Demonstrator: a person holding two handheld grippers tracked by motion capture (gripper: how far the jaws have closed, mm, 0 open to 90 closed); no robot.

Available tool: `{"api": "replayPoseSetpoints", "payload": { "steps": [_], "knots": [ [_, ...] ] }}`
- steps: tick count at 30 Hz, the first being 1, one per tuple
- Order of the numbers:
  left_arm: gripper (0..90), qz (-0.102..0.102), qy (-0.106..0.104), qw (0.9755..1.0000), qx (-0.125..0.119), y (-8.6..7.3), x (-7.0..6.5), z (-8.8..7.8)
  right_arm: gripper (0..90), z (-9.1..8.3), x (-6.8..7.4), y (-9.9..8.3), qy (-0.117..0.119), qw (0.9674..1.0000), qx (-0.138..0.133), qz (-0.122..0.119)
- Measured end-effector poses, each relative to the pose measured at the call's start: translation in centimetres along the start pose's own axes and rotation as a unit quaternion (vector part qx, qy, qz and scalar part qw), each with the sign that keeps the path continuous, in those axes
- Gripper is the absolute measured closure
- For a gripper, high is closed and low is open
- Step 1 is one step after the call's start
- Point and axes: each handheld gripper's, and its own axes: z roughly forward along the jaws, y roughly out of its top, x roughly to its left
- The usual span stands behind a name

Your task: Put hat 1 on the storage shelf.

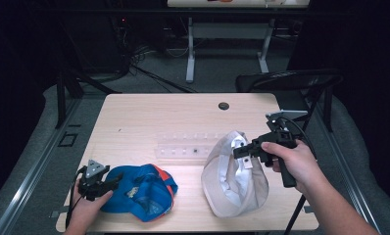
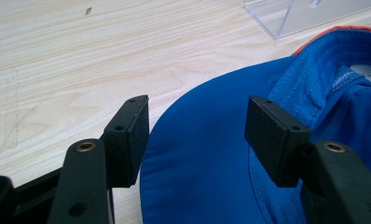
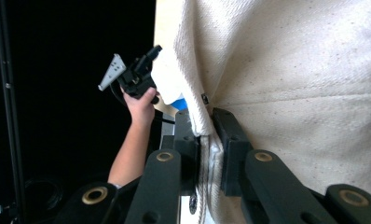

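Nearest the person, at the front edge of the wooden table [image 1: 134, 117], the left gripper [image 1: 104, 182] rested with its jaws standing wide apart over the brim of the blue cap [image 1: 141, 192], the pads either side of the blue fabric but not pressing on it; in the left gripper view that brim [image 2: 197, 154] lay between the two black jaws, flat on the tabletop. To the right, the right gripper [image 1: 239, 150] was clamped on the edge of the cream cap [image 1: 234, 183], which stood tipped up with its pale lining showing; the right gripper view showed the jaws pinched tight on the cream fabric [image 3: 204, 123]. The step in hand looked like lifting the cream cap by its edge while the blue one waited. The next move likely called for keeping that pinch firm so the soft cloth did not slip. Farther back lay a clear plastic stand [image 1: 188, 144], and beyond the table a dark chair [image 1: 291, 81].
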Motion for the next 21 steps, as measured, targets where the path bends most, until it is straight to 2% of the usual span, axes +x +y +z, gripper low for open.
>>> {"api": "replayPoseSetpoints", "payload": {
  "steps": [8, 15, 20, 21],
  "knots": [
    [40.4, -0.002, -0.006, 0.9999, -0.011, 0.2, -0.5, -0.3, 80.7, -0.3, 1.4, 0.7, 0.009, 0.9997, -0.023, -0.008],
    [40.2, 0.008, -0.016, 0.9997, -0.019, 0.5, -1.3, -0.6, 80.7, -0.3, 3.2, 2.5, 0.033, 0.9982, -0.049, -0.010],
    [40.2, 0.009, -0.023, 0.9994, -0.025, 0.7, -1.8, -0.8, 80.7, -0.1, 4.3, 3.5, 0.038, 0.9977, -0.055, -0.016],
    [40.4, 0.008, -0.025, 0.9993, -0.026, 0.7, -1.9, -0.8, 80.7, 0.2, 4.9, 4.0, 0.037, 0.9974, -0.059, -0.016]
  ]
}}
